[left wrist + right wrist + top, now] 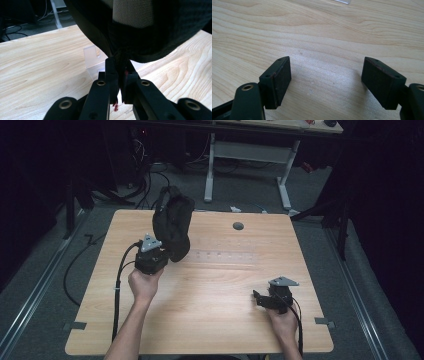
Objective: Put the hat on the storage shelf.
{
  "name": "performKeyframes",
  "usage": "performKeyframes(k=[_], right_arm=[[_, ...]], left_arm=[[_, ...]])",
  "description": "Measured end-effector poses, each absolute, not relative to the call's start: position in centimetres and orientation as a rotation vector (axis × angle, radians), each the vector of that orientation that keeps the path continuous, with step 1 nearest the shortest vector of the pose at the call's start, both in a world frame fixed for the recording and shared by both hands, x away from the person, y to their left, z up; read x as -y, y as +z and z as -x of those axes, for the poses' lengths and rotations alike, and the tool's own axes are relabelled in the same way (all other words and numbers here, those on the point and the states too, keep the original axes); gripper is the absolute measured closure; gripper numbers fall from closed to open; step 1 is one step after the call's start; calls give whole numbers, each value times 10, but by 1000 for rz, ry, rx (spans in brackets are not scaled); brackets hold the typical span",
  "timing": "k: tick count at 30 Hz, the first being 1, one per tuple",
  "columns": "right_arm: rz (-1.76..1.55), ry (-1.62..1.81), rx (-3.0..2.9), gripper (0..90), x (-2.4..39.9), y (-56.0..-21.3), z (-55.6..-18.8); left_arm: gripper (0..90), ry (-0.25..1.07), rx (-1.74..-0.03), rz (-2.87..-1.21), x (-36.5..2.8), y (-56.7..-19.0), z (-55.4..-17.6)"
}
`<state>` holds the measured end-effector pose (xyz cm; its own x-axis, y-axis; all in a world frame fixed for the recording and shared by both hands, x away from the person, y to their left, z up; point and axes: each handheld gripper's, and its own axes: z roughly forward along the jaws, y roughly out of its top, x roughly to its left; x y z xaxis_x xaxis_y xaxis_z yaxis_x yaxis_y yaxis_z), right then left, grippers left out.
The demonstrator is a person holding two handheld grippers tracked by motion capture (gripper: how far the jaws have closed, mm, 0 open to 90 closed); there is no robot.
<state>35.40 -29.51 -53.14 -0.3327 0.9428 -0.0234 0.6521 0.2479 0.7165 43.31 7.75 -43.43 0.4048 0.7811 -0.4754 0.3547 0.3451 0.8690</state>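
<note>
Slippage looks the main risk: the left gripper (159,251), jaws pinched on a thin edge of the black shoe (172,222) held aloft toward ten o'clock, could drop it, while the right gripper (264,299) idles spread at four o'clock.

Most of the desk (210,320) is bare wood, so a hand could slide across the middle and front. A big black bag (172,222) hangs from the left tool (167,254) and blocks the back left part. A clear plastic strip (220,255) lies flat mid-desk. The right tool (257,299) sits low at the front right.
</note>
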Motion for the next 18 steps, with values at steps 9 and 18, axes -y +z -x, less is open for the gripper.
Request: performKeyframes(k=[9,18], right_arm=[[-1451,855,-2072,240,295,-531,-354],[-1451,855,-2072,241,295,-531,-354]], left_arm=[[859,379,-1199,-1271,-74,-443,-436],[856,362,-1216,-1282,-71,-453,-438]])
